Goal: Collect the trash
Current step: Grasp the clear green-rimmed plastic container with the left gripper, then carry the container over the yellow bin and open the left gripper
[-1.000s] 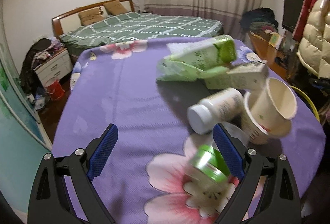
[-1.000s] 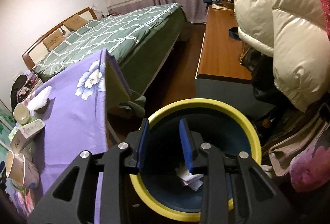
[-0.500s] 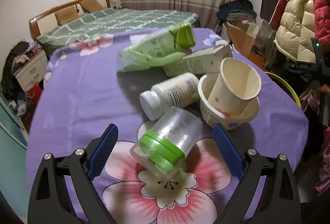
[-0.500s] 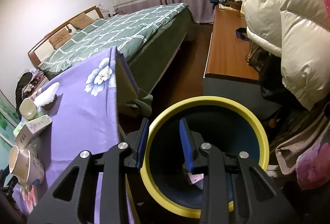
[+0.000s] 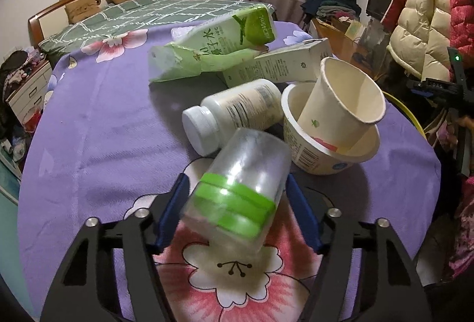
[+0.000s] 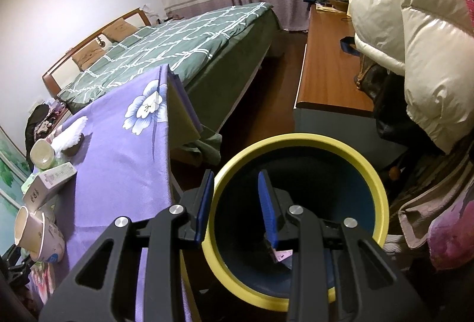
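Worktop [image 5: 89, 144] under purple cloth carries the trash pile. Bin [image 6: 299, 141] is gripped at its rim by the right gripper [image 6: 235, 211]. Left gripper [image 5: 237, 209] is closing around the clear jar [image 5: 240, 191] (green-banded, lying tilted); judgement: squeeze squarely, lift slowly.

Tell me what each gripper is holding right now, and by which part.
The left gripper is closing around the clear jar near its green lid. The right gripper grips the rim of the yellow bin.
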`<state>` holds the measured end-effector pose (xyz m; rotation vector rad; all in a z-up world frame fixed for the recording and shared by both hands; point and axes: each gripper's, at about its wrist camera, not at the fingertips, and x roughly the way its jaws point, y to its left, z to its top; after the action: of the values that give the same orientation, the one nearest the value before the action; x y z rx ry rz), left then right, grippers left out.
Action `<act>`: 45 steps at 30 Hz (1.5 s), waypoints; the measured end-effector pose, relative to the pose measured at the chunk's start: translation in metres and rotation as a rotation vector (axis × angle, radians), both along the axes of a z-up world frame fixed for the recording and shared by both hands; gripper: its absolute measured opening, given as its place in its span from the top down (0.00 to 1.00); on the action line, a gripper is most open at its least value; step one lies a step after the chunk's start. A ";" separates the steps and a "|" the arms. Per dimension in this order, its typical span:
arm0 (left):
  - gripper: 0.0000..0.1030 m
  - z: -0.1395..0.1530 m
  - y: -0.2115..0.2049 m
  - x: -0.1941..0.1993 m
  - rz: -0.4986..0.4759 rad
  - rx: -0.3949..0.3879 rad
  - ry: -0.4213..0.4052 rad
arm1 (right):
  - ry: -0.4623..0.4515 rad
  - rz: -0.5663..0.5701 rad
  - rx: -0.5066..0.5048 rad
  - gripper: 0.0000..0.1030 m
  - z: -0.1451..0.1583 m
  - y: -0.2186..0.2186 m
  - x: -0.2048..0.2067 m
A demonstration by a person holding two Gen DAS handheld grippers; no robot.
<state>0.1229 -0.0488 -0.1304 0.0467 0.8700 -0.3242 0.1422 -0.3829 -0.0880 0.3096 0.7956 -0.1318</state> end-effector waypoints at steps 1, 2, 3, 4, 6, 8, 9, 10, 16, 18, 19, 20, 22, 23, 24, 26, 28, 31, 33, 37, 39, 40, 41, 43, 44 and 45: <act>0.40 0.000 0.000 -0.001 0.001 0.000 0.001 | -0.001 0.001 0.002 0.71 -0.001 -0.001 0.000; 0.42 0.001 0.000 -0.002 0.002 0.001 0.002 | -0.001 0.004 0.004 0.71 -0.001 0.000 0.000; 0.43 0.001 -0.001 -0.004 0.003 0.004 0.002 | -0.002 0.006 0.005 0.71 -0.001 0.000 0.000; 0.44 0.003 -0.001 -0.006 0.005 0.004 -0.001 | -0.002 0.009 0.006 0.71 -0.001 0.000 0.000; 0.45 0.006 -0.001 -0.011 0.004 -0.003 -0.005 | -0.004 0.012 0.010 0.71 -0.001 0.000 -0.002; 0.46 0.008 -0.002 -0.016 -0.004 -0.001 -0.006 | -0.006 0.014 0.013 0.71 -0.001 0.000 -0.003; 0.47 0.010 -0.004 -0.021 -0.014 0.002 -0.007 | -0.007 0.014 0.015 0.71 -0.001 -0.001 -0.004; 0.47 0.012 -0.007 -0.025 -0.028 0.006 -0.007 | -0.009 0.014 0.017 0.71 -0.001 -0.001 -0.005; 0.48 0.021 -0.026 -0.053 -0.098 0.029 0.004 | -0.028 0.014 0.033 0.71 0.001 -0.005 -0.012; 0.48 0.024 -0.032 -0.061 -0.118 0.030 0.004 | -0.035 0.016 0.037 0.71 0.001 -0.006 -0.014; 0.49 0.026 -0.037 -0.064 -0.129 0.025 0.002 | -0.038 0.016 0.040 0.71 0.002 -0.007 -0.015; 0.49 0.027 -0.040 -0.066 -0.135 0.021 -0.002 | -0.042 0.017 0.042 0.71 0.002 -0.007 -0.017; 0.49 0.031 -0.051 -0.067 -0.155 0.005 -0.013 | -0.048 0.019 0.045 0.71 0.002 -0.007 -0.019; 0.50 0.033 -0.056 -0.067 -0.165 -0.001 -0.017 | -0.050 0.019 0.045 0.71 0.002 -0.007 -0.021; 0.50 0.036 -0.065 -0.066 -0.186 -0.009 -0.024 | -0.052 0.018 0.044 0.71 0.003 -0.007 -0.023; 0.50 0.038 -0.077 -0.064 -0.212 -0.014 -0.032 | -0.058 0.016 0.045 0.71 0.004 -0.010 -0.027; 0.50 0.039 -0.095 -0.059 -0.245 -0.013 -0.037 | -0.066 0.006 0.051 0.71 0.004 -0.014 -0.032; 0.50 0.035 -0.114 -0.051 -0.267 0.001 -0.027 | -0.073 -0.004 0.061 0.71 0.004 -0.020 -0.038; 0.50 0.036 -0.124 -0.046 -0.273 0.006 -0.028 | -0.073 -0.005 0.063 0.71 0.002 -0.024 -0.040; 0.50 0.040 -0.142 -0.037 -0.286 0.005 -0.031 | -0.079 -0.010 0.073 0.71 0.001 -0.030 -0.043; 0.50 0.044 -0.155 -0.031 -0.300 0.009 -0.034 | -0.083 -0.016 0.074 0.71 0.000 -0.034 -0.045; 0.50 0.045 -0.162 -0.027 -0.306 0.010 -0.036 | -0.085 -0.021 0.071 0.71 0.000 -0.036 -0.046; 0.50 0.047 -0.167 -0.024 -0.309 0.007 -0.037 | -0.086 -0.026 0.069 0.71 0.001 -0.038 -0.047; 0.50 0.052 -0.184 -0.014 -0.320 -0.005 -0.044 | -0.092 -0.040 0.061 0.71 0.002 -0.043 -0.051; 0.50 0.054 -0.192 -0.011 -0.326 -0.011 -0.049 | -0.092 -0.047 0.057 0.71 0.002 -0.046 -0.052; 0.50 0.058 -0.205 -0.004 -0.338 -0.020 -0.056 | -0.092 -0.062 0.048 0.71 0.002 -0.050 -0.055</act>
<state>0.1184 -0.2539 -0.0722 0.1853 0.8022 -0.6449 0.0876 -0.4326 -0.0858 0.3833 0.6987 -0.1562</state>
